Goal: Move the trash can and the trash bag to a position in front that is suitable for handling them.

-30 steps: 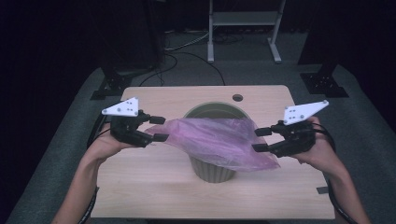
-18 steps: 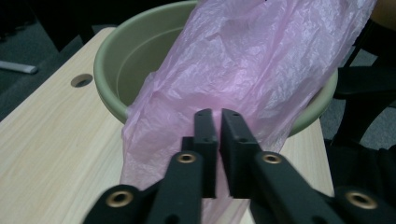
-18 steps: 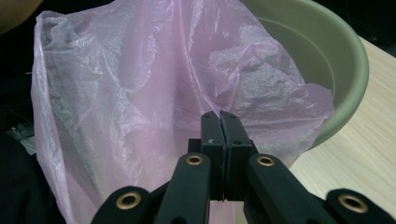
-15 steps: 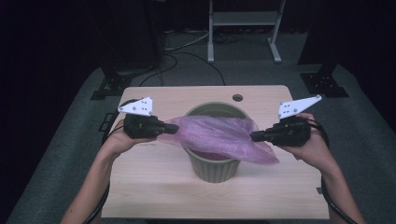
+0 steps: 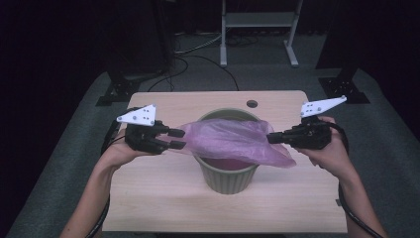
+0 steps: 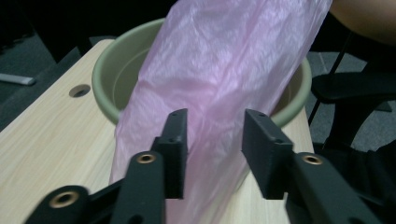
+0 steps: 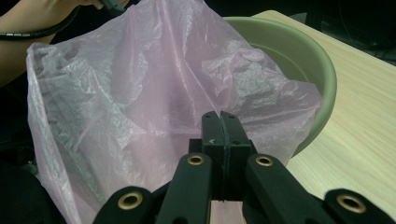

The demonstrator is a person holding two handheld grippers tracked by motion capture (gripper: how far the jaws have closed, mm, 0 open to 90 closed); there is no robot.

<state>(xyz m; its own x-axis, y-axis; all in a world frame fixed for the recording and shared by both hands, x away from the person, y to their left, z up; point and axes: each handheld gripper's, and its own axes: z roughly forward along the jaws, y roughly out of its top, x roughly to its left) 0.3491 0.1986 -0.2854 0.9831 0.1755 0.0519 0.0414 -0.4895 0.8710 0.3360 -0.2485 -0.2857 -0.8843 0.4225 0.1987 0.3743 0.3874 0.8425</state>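
Observation:
A thin pink plastic bag (image 5: 233,141) is draped across the mouth of a green pot (image 5: 228,176) in the middle of the wooden table (image 5: 158,198). My left gripper (image 5: 178,139) stands open at the bag's left end. In the left gripper view its jaws (image 6: 215,119) straddle the bag (image 6: 224,70) without pinching it, with the pot (image 6: 107,70) behind. My right gripper (image 5: 270,138) is shut on the bag's right edge and holds it above the rim. In the right gripper view, the closed jaws (image 7: 219,116) clamp the film (image 7: 140,84) in front of the pot (image 7: 299,46).
A round cable hole (image 5: 252,104) lies near the table's far edge. Black stand bases rest on the grey floor at back left (image 5: 119,91) and back right (image 5: 344,82). A metal frame (image 5: 257,29) stands behind the table. Cables trail from both grippers.
My left gripper's jaws have come apart around the bag's left end and the hand has shifted slightly left. The right gripper keeps its hold and has barely moved.

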